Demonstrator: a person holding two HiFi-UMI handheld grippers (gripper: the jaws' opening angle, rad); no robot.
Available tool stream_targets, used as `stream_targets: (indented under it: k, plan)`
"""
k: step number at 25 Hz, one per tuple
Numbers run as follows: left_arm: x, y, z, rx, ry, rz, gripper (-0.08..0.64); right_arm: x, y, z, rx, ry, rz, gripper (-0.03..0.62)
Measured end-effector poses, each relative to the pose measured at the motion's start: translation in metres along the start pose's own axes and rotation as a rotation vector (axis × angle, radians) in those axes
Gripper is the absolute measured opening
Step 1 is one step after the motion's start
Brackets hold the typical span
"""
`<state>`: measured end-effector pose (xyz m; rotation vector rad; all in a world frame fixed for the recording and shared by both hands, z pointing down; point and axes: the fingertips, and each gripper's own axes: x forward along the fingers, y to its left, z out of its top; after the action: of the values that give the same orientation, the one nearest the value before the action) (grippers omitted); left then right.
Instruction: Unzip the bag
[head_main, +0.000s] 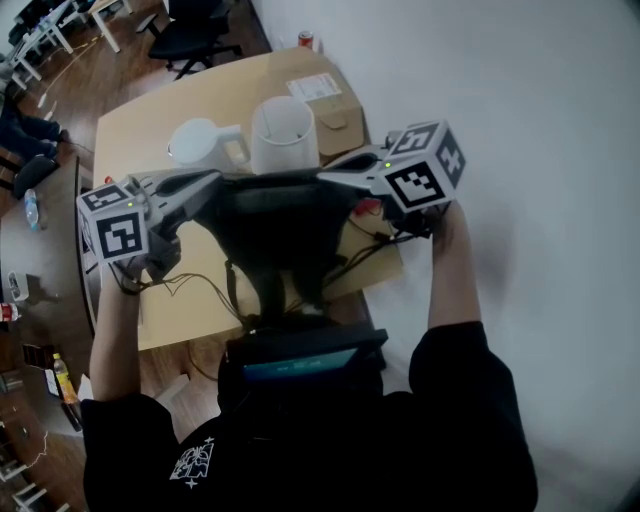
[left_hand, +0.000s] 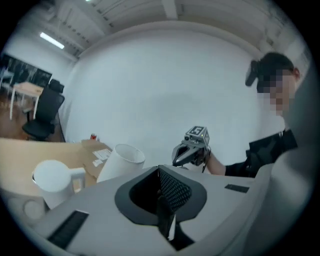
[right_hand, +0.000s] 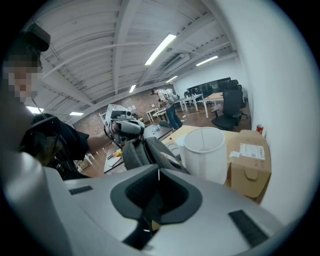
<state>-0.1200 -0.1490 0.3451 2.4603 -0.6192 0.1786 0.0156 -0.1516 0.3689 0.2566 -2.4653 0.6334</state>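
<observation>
Bearing an unreadable white label, a cardboard box stands behind the bag.

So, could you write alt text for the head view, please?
Seen from above, a person holds a black bag between two grippers at a wooden table, the left gripper shut on its left top corner, the right gripper on its right. Behind stand a white jug, white bucket and cardboard box.
</observation>
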Motion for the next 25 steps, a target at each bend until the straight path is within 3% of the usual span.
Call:
stream_targets:
  k: [2,4,10,15,22,25]
  plan:
    - [-0.007,0.008,0.001,-0.155,-0.060,-0.065,0.002,-0.001,0.000,0.000,0.000,-0.003,-0.002,0.025]
    - [-0.013,0.013,0.004,-0.235,-0.093,-0.095,0.002,-0.001,-0.002,-0.001,0.003,-0.007,-0.007,0.023]
    - [-0.023,0.024,0.003,-0.263,-0.096,-0.107,0.002,-0.010,-0.011,-0.013,0.028,-0.023,-0.032,0.023]
    - [-0.038,0.035,-0.005,-0.369,-0.169,-0.171,0.002,-0.020,-0.025,-0.029,0.075,-0.035,-0.066,0.023]
    - [-0.057,0.056,-0.002,-0.421,-0.471,-0.325,0.000,-0.029,-0.054,-0.059,0.169,-0.061,-0.135,0.023]
    - [-0.062,0.067,-0.012,-0.489,-0.537,-0.331,0.000,-0.030,-0.063,-0.068,0.199,-0.080,-0.150,0.023]
